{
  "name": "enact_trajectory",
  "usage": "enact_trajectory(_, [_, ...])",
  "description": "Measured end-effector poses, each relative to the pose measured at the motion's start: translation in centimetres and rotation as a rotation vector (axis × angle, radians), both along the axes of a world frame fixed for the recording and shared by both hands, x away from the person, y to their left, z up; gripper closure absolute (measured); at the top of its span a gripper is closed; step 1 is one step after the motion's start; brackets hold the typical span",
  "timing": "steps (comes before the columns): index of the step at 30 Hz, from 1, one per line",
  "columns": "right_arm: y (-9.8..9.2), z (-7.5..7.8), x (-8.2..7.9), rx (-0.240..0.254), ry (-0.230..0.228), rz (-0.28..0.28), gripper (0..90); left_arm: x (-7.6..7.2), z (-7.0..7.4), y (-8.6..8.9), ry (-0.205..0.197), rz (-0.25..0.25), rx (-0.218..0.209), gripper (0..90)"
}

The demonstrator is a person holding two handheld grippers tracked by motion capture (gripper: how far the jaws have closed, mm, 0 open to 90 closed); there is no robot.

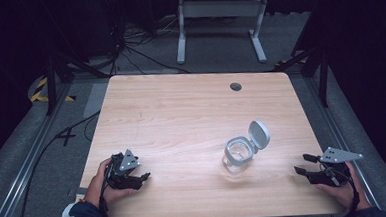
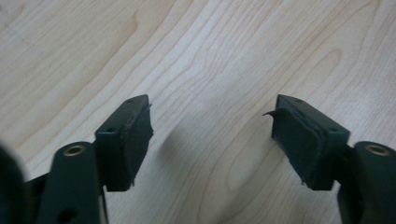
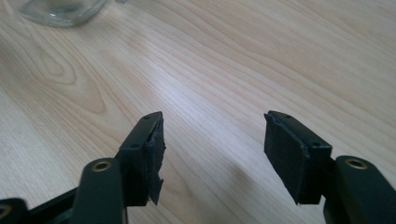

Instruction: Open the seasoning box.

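Your left hand-held gripper (image 1: 143, 177) and right hand-held gripper (image 1: 304, 164) rest released at the desk's (image 1: 181, 114) lower corners, flanking the open-lidded jar (image 1: 237, 155) right of center.

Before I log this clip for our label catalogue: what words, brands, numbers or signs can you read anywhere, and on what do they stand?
None can be read.
Clear glass jar with the open grey hinged lid: no label visible.
Light wooden table: bare grain.
Left gripper, right gripper: no markings legible.

A wooden table (image 1: 171, 114) with a round hole (image 1: 236, 86) near its far edge.
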State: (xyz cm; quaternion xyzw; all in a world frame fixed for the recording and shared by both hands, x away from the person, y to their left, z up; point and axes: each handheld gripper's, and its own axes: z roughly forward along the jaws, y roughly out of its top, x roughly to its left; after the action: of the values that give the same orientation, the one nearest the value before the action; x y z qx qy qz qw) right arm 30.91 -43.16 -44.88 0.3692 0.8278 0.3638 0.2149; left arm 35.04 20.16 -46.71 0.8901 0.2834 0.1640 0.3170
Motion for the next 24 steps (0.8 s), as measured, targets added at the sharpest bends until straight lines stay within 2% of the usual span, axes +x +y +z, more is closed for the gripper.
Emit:
enact_trajectory(1, [-0.2,-0.1,-0.1,0.014,0.002,-0.008,36.7,0.0,-0.3,0.3,-0.004,0.016,-0.011,27.2])
enact_trajectory(3, [-0.7,-0.5,-0.1,0.024,0.007,-0.025,34.8,0.0,-0.5,0.9,0.012,0.041,-0.046,24.7])
enact_trajectory(5, [-0.9,-1.0,0.0,0.002,0.015,-0.026,33.5,0.0,-0.7,1.4,0.034,0.064,-0.066,22.3])
enact_trajectory(7, [-1.0,-1.5,0.0,-0.010,0.023,-0.026,30.8,0.0,-1.1,2.1,0.046,0.089,-0.115,20.4])
enact_trajectory(9, [-1.3,-1.7,0.0,0.018,0.029,-0.028,29.6,0.0,-1.3,2.5,0.049,0.116,-0.138,18.3])
enact_trajectory(14, [-1.4,-1.7,0.1,0.030,0.046,-0.040,27.9,-0.1,-1.3,2.7,0.031,0.130,-0.124,16.6])
enact_trajectory(19, [-1.3,-1.7,0.1,0.029,0.048,-0.030,27.5,-0.2,-1.4,2.5,0.037,0.150,-0.139,15.7])
enact_trajectory(23, [-1.2,-1.7,0.1,0.028,0.048,-0.031,27.4,-0.1,-1.4,2.6,0.027,0.150,-0.131,15.2])
enact_trajectory(24, [-1.2,-1.7,0.1,0.029,0.048,-0.031,27.4,-0.2,-1.4,2.5,0.035,0.153,-0.135,15.1])
